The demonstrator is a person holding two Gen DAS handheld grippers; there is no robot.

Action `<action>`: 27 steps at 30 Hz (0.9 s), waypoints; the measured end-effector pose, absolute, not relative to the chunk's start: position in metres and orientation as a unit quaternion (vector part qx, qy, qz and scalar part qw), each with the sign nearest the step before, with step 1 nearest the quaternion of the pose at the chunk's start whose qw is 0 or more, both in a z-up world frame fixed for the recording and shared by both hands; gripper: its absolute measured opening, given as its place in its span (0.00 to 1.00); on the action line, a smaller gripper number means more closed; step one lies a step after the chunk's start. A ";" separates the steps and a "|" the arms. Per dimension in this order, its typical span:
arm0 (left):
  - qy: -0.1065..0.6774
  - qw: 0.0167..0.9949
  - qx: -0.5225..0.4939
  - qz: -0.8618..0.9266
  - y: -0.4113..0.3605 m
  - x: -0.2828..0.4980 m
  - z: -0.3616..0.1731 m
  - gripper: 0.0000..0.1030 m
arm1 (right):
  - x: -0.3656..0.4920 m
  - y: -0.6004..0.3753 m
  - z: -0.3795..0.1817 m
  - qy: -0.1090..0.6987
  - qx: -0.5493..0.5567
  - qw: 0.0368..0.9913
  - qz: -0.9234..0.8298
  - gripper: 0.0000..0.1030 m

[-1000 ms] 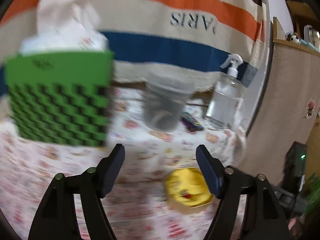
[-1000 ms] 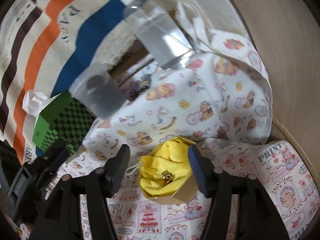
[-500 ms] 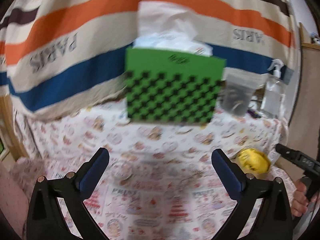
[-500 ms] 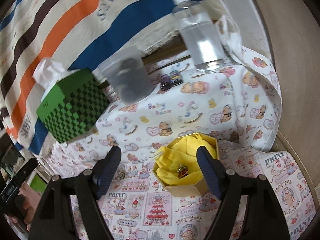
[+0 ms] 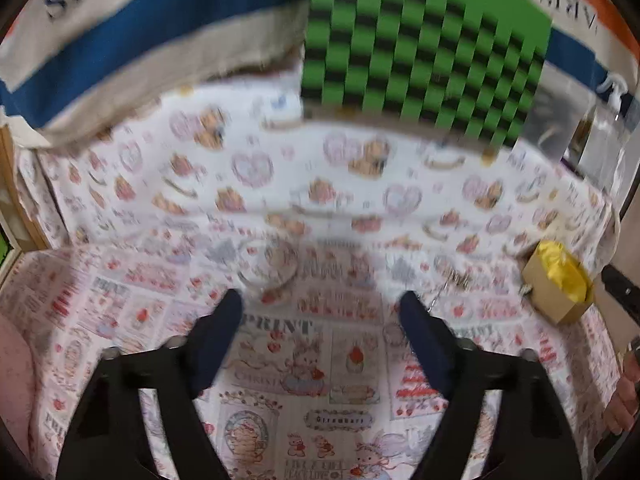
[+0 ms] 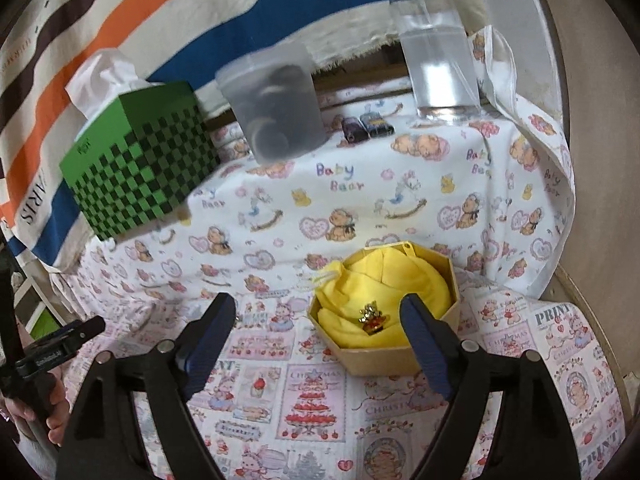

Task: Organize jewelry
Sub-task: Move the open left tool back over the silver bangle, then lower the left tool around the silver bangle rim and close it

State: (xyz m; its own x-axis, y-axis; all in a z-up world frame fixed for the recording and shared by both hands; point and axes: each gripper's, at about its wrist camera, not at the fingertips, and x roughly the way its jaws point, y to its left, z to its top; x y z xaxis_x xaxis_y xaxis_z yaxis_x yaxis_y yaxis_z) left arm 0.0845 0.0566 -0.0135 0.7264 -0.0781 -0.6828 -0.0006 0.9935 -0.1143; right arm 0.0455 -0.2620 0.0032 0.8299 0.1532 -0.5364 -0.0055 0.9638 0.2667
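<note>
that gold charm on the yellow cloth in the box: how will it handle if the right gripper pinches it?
The gold charm looks tiny and irregular, so it could slip or twist between the fingers. It rests on soft, bunched yellow cloth, which will probably give under pressure and may get pinched along. It likely weighs little, so the open box shouldn't shift much.

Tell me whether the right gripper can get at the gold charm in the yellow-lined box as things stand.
Probably yes. The right gripper is open and empty, and the gold charm lies uncovered on the yellow cloth in the lidless box, just ahead between its fingers.
</note>
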 end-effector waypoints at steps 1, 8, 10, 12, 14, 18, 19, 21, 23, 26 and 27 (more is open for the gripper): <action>0.379 0.924 -0.052 -0.022 0.056 0.088 -0.018 0.55 | 0.046 -0.262 0.002 0.291 0.126 0.947 0.040 0.81; 0.422 0.904 -0.056 -0.046 0.051 0.095 -0.037 0.37 | 0.051 -0.262 -0.005 0.305 0.122 0.944 0.028 0.81; 0.413 0.908 -0.065 -0.037 0.056 0.094 -0.035 0.37 | 0.053 -0.263 -0.006 0.308 0.124 0.943 0.026 0.81; 0.401 0.912 -0.076 -0.030 0.065 0.094 -0.032 0.37 | 0.054 -0.263 -0.007 0.312 0.127 0.941 0.025 0.81; 0.387 0.918 -0.079 -0.017 0.076 0.096 -0.029 0.38 | 0.055 -0.263 -0.007 0.315 0.127 0.940 0.027 0.81; 0.368 0.925 -0.091 0.006 0.095 0.103 -0.029 0.49 | 0.055 -0.262 -0.007 0.316 0.125 0.940 0.027 0.81; 0.366 0.926 -0.092 0.012 0.098 0.105 -0.029 0.50 | 0.056 -0.262 -0.008 0.317 0.125 0.940 0.027 0.81; 0.366 0.926 -0.086 0.026 0.102 0.108 -0.030 0.57 | 0.056 -0.262 -0.008 0.319 0.127 0.939 0.028 0.81; 0.371 0.924 -0.081 0.039 0.104 0.109 -0.031 0.60 | 0.057 -0.262 -0.008 0.322 0.128 0.938 0.030 0.81; 0.388 0.917 -0.089 0.037 0.103 0.110 -0.028 0.61 | 0.058 -0.262 -0.008 0.323 0.130 0.937 0.029 0.81; 0.393 0.915 -0.088 0.032 0.101 0.112 -0.026 0.61 | 0.058 -0.263 -0.008 0.324 0.132 0.936 0.029 0.81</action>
